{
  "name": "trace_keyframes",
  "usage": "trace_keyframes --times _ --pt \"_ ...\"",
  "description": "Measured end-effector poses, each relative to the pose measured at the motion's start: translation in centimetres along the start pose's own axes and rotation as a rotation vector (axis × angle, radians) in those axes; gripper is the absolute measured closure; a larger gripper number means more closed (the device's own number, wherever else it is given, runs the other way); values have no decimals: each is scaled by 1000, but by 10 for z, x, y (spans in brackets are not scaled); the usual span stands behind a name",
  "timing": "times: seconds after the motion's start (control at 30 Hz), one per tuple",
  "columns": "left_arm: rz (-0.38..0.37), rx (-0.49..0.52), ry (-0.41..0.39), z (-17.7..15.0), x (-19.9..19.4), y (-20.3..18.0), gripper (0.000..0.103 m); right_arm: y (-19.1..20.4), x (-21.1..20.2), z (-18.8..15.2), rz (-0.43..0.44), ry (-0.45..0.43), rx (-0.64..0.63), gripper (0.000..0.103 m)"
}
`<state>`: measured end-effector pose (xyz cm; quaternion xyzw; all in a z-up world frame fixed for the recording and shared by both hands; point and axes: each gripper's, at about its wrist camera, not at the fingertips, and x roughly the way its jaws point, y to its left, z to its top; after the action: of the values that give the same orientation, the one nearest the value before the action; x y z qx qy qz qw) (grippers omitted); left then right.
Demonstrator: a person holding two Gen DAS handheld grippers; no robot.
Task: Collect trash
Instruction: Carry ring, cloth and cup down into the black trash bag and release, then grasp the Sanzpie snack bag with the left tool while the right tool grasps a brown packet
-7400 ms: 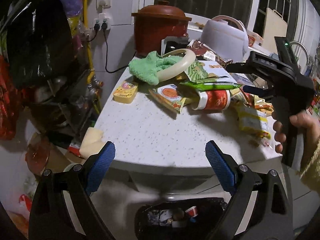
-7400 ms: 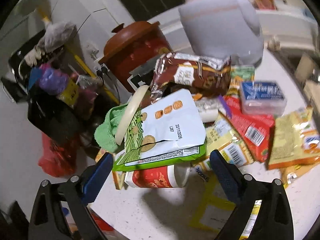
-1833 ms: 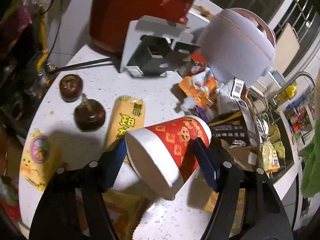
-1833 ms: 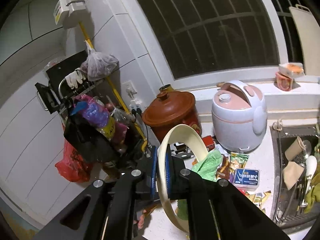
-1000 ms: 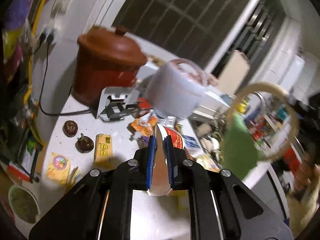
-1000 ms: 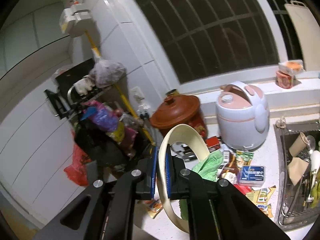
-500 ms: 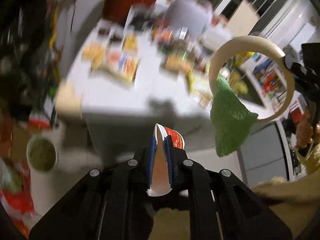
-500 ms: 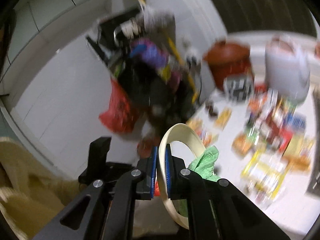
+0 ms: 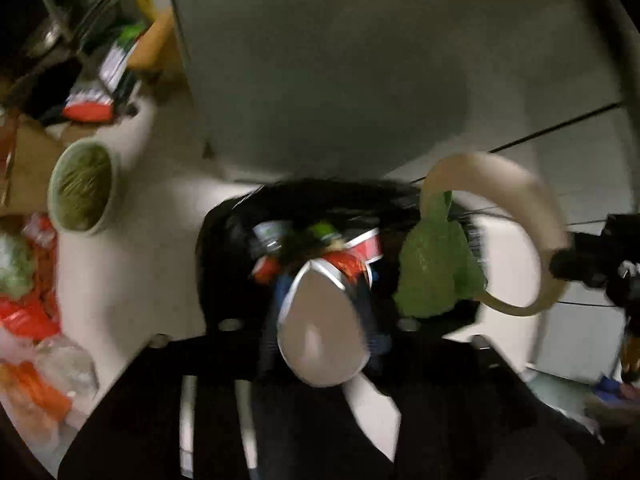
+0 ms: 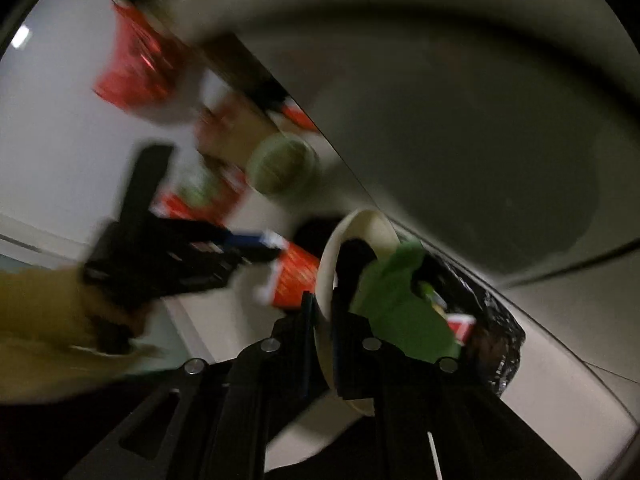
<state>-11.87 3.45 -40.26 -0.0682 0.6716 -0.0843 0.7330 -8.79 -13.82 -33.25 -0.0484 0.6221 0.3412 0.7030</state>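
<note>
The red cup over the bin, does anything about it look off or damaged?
Yes. The red cup between the left tongs is crushed: its white bottom is a pinched teardrop, not a circle. It hangs above the black-lined bin. The tongs have just been opening, the cup between them.

One black-lined trash bin, one red paper cup between one pair of tongs, one cream ring with one green cloth, one green-filled bowl on the floor
</note>
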Motion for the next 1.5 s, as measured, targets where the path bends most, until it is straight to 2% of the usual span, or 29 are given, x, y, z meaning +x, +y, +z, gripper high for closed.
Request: trace_keyframes --times 0.03,0.07,0.1,0.13,0.23,0.4,0.47,0.6,0.67,0.73,0.77,0.8,0.9,0.93,1.03,1.13,1.27,1.33,1.37,1.4,1.43,1.47,1.5 --pt "23 -4 14 0 7 1 51 -5 17 -3 -37 25 1 82" --pt "53 -5 34 2 15 1 42 -8 27 -5 -57 37 10 62" --pt "91 2 53 2 24 2 39 -12 36 -6 -123 33 16 45" --pt "102 5 58 3 27 2 38 -13 39 -6 -149 32 14 40" --pt "116 -9 74 4 27 5 36 -16 44 -4 -170 49 38 39" --pt "104 -35 45 8 2 -3 36 -9 17 3 -164 2 41 38" --pt "111 -37 13 15 -20 -12 36 -4 -10 6 -143 -38 29 37" --pt "137 -11 -87 26 -90 -28 35 21 -77 19 -99 -156 -12 32" --pt "153 -1 -137 30 -126 -34 28 36 -123 33 -57 -240 -10 28" --pt "195 10 -248 35 -176 -42 20 50 -178 49 -35 -379 -22 19" --pt "206 12 -293 35 -192 -44 17 56 -201 56 -49 -452 -34 12" --pt "228 16 -371 37 -218 -48 16 58 -215 62 -63 -500 -44 5" --pt "237 12 -484 45 -253 -57 14 56 -262 96 -155 -684 -69 5" --pt "228 11 -509 48 -262 -59 14 51 -266 107 -176 -704 -59 5" --pt "230 27 -545 59 -273 -63 14 25 -260 146 -209 -699 18 5" --pt "218 29 -555 66 -278 -65 14 -4 -240 175 -193 -656 121 5" --pt "203 28 -569 65 -285 -66 14 -24 -215 206 -297 -587 162 5" --pt "196 18 -571 66 -287 -62 14 -27 -201 214 -342 -559 199 7" --pt "193 12 -570 66 -288 -59 14 -30 -199 217 -352 -552 205 18" --pt "193 5 -571 66 -288 -57 14 -35 -195 221 -345 -539 218 39" --pt "193 -2 -570 66 -288 -55 14 -40 -194 223 -304 -527 234 54" --pt "192 -10 -571 66 -289 -52 14 -45 -193 225 -252 -511 256 75" --pt "193 -18 -572 65 -288 -50 14 -50 -193 227 -218 -497 275 89"
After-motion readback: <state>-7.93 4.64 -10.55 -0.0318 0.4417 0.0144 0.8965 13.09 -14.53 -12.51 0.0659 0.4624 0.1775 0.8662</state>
